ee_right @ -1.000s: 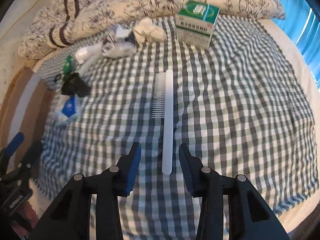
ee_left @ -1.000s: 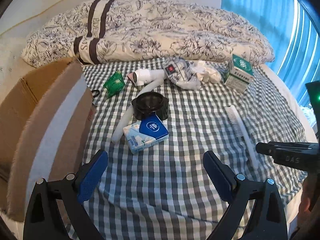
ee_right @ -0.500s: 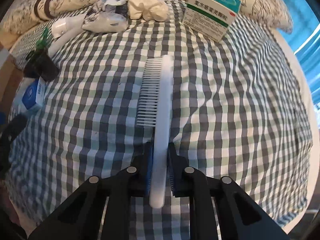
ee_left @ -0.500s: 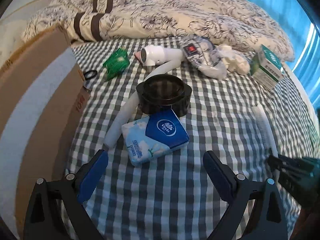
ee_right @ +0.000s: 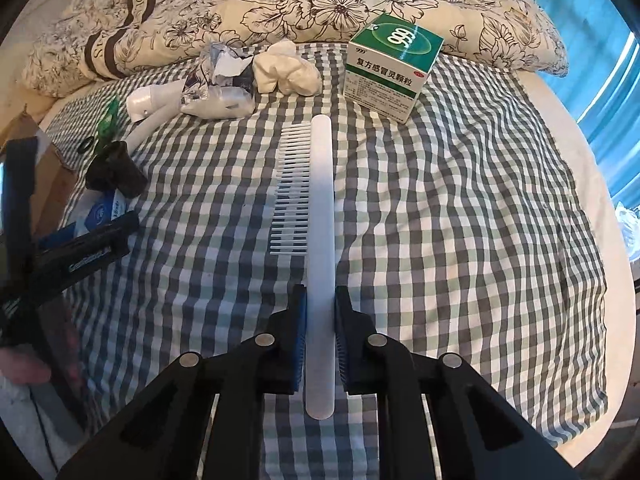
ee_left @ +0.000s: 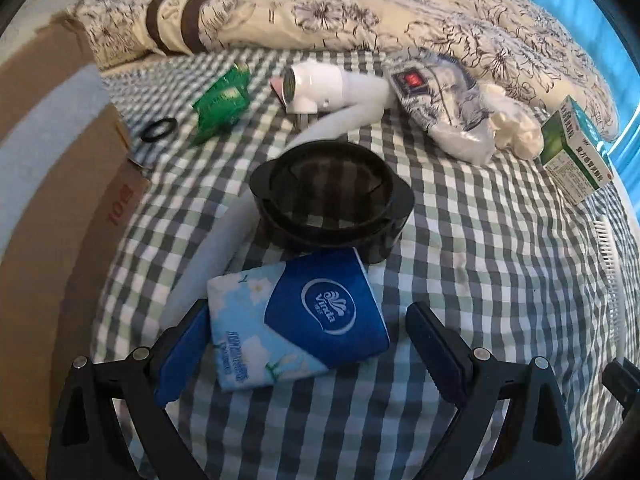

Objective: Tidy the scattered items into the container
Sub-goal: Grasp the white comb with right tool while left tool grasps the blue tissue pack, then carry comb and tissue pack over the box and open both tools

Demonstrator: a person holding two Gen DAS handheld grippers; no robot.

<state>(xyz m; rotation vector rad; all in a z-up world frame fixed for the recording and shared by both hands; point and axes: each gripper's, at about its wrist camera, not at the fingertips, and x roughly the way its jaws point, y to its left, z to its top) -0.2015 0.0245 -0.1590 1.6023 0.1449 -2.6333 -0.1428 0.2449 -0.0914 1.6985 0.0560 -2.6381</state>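
Observation:
A blue tissue pack [ee_left: 296, 320] lies on the checked bedsheet between the spread fingers of my left gripper [ee_left: 308, 312], which is open; the left pad is at the pack's edge. My right gripper [ee_right: 320, 292] is shut on the handle of a white comb [ee_right: 320, 200], whose teeth point left. The same comb [ee_left: 612, 280] shows at the right edge of the left wrist view. The cardboard box [ee_left: 48, 200] stands open at the bed's left side. In the right wrist view the left gripper [ee_right: 80, 256] sits far left beside the tissue pack [ee_right: 100, 212].
Just behind the tissue pack are a black round tub [ee_left: 332, 196] and a white tube. Further back lie a white dryer [ee_left: 320, 84], a green packet [ee_left: 222, 104], a black ring [ee_left: 158, 130], a plastic bag [ee_left: 440, 108], white cloth [ee_right: 286, 70], a green medicine box [ee_right: 388, 68] and a floral duvet [ee_right: 280, 4].
The left gripper moved forward and down until its open fingers straddle the tissue pack. The right gripper advanced over the comb's handle and shut on it.

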